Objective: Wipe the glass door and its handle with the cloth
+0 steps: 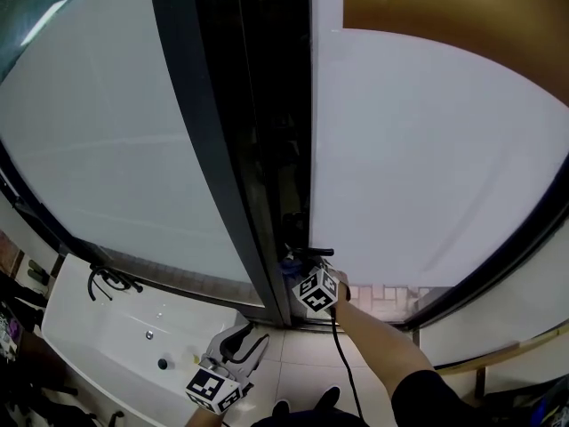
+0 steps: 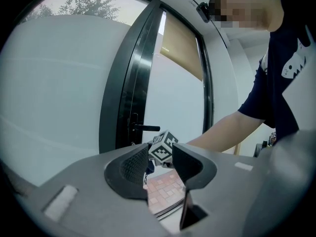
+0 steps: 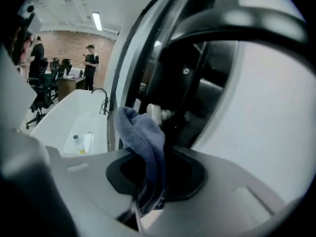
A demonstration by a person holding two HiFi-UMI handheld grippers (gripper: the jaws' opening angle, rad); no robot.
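Observation:
The glass door [image 1: 418,158] has a frosted pane and a dark frame [image 1: 258,149]. Its black lever handle [image 1: 311,253] sticks out low on the frame, also in the left gripper view [image 2: 144,128]. My right gripper [image 1: 302,274] is right at the handle, shut on a blue cloth [image 3: 143,139] that bunches up from the jaws beside a pale latch piece [image 3: 155,113] on the door's edge. A dark curved bar [image 3: 237,26] arches close overhead. My left gripper [image 1: 242,341] hangs lower left, away from the door, open with nothing in it [image 2: 160,169].
A white sink [image 1: 133,327] with a black faucet [image 1: 107,281] stands to the left below a frosted window [image 1: 107,132]. Small bottles [image 3: 81,142] sit in the basin. People stand and sit at desks [image 3: 91,63] far behind. Tiled floor [image 1: 293,372] lies underfoot.

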